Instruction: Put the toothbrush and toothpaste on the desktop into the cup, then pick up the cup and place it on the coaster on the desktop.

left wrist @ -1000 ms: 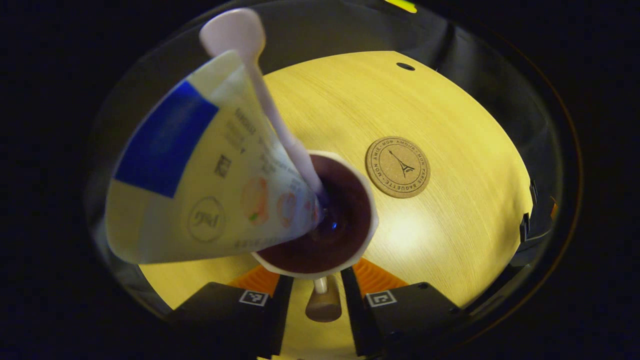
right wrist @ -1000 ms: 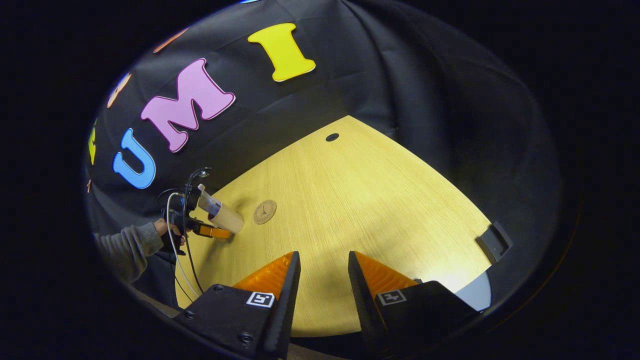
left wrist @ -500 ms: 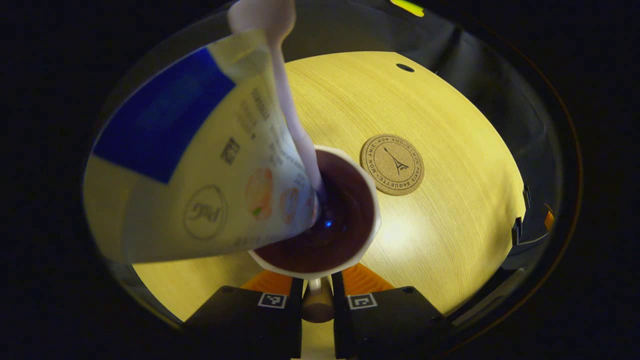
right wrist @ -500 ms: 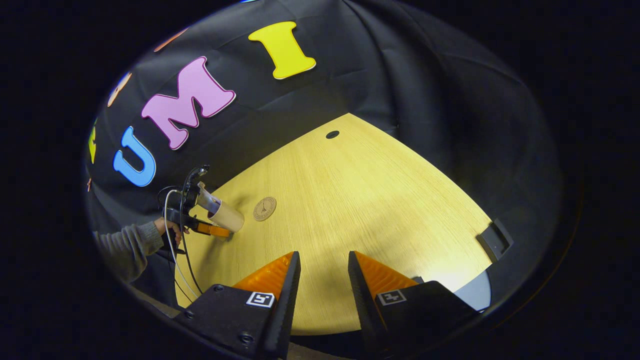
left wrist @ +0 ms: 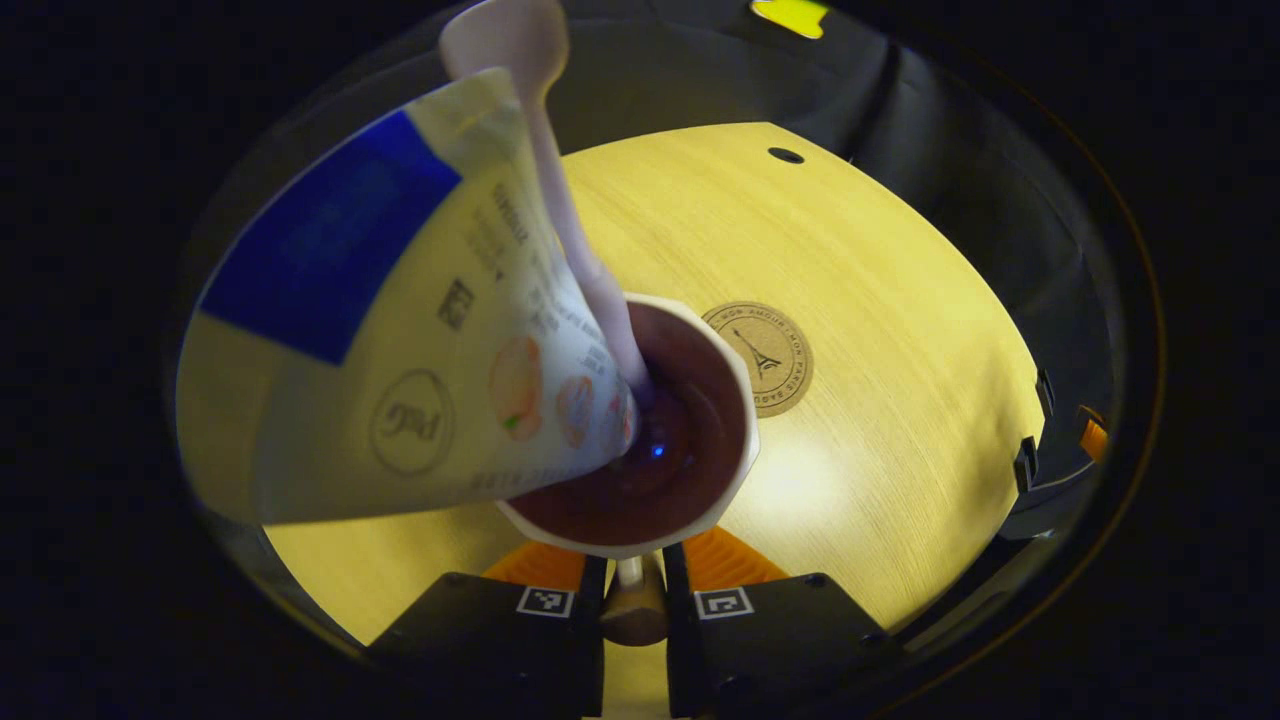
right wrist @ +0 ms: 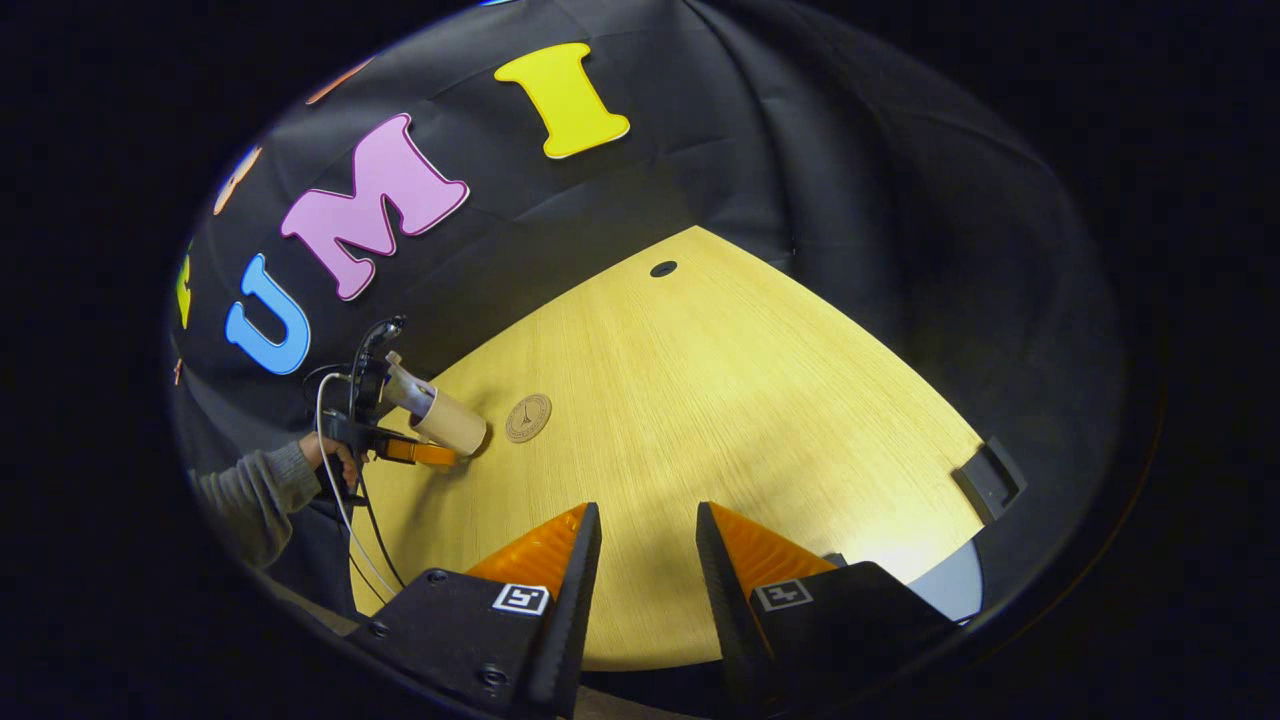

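1. Left gripper [left wrist: 632, 590] has its two fingers drawn in tight on the small wooden-looking handle of the pale, dark-lined cup [left wrist: 700, 500], and that clamp is the news: a second ago those fingers stood well apart on either side of the handle, half a second ago they had closed, and now they hold.
2. Inside the cup stand both items: the white-and-blue squeezable toothpaste tube [left wrist: 400, 330] leaning out to the left, and the pale pink plastic toothbrush [left wrist: 560, 200] rising past it, so the loading half of the job looks done.
3. Round cork coaster with a printed tower [left wrist: 765, 355] sits on the light wooden desktop [left wrist: 900, 300], and here's the shift: earlier it lay well apart from the cup's rim, now the rim overlaps its near edge in the left gripper view. My read is that the cup is being carried toward it, though whether it is clear of the wood I cannot tell.
4. Over in the right gripper view, the cup [right wrist: 450, 425] shows just beside the coaster [right wrist: 528, 417], with a sleeved hand [right wrist: 335, 465] behind the far tool; it has edged closer than a second ago.
5. Right gripper [right wrist: 645, 560] hangs over bare desktop, fingers spread with nothing between them, unchanged across all three moments.
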Demonstrator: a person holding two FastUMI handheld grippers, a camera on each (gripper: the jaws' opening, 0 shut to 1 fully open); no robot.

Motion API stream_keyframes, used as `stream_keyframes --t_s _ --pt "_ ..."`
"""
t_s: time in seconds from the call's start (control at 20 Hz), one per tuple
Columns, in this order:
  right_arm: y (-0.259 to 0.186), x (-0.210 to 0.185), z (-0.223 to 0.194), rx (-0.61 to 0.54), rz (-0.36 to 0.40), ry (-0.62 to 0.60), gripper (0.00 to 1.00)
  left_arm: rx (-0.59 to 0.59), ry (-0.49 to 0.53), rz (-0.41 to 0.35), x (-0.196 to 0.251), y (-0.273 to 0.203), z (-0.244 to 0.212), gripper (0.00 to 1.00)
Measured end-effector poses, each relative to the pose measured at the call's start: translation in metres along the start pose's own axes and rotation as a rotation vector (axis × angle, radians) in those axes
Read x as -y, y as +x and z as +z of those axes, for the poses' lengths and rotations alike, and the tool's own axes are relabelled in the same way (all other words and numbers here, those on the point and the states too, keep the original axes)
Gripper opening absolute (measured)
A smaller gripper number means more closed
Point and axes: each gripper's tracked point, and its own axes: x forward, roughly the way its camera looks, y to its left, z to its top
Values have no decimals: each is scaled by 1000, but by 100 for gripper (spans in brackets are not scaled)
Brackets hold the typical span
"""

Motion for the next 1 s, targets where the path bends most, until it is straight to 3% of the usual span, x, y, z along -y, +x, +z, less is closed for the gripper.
stream_keyframes --t_s 0.05,0.1,0.15,0.25,0.3,0.45,0.5,0.55,0.6,0.7,0.75,0.8,1.0 --pt "0 1 0 1 1 0 59 2 10 -6 5 0 3 29" --pt "0 2 1 2 0 0 59 5 13 -15 12 0 7 34" --pt "-1 2 0 3 -1 2 59 8 14 -20 17 1 10 29" --pt "-3 6 1 8 -7 8 59 12 19 -27 24 2 16 34" --pt "-4 9 3 12 -11 12 59 12 25 -30 28 2 19 29" --pt "-7 16 4 19 -21 27 59 12 51 -27 36 5 30 30" --pt "-8 19 4 21 -24 31 59 13 57 -30 40 6 33 34" --pt "-9 22 5 24 -28 34 59 12 62 -34 45 7 36 29" --pt "-10 24 6 25 -31 38 59 12 71 -36 48 8 40 34" --pt "-11 29 7 30 -37 45 59 10 87 -37 55 11 46 29" --pt "-11 31 8 31 -40 48 59 9 94 -40 59 13 49 34" --pt "-13 34 7 33 -43 52 59 7 98 -41 63 15 51 29" --pt "-14 42 8 31 -53 56 59 -5 117 -39 71 23 58 34"
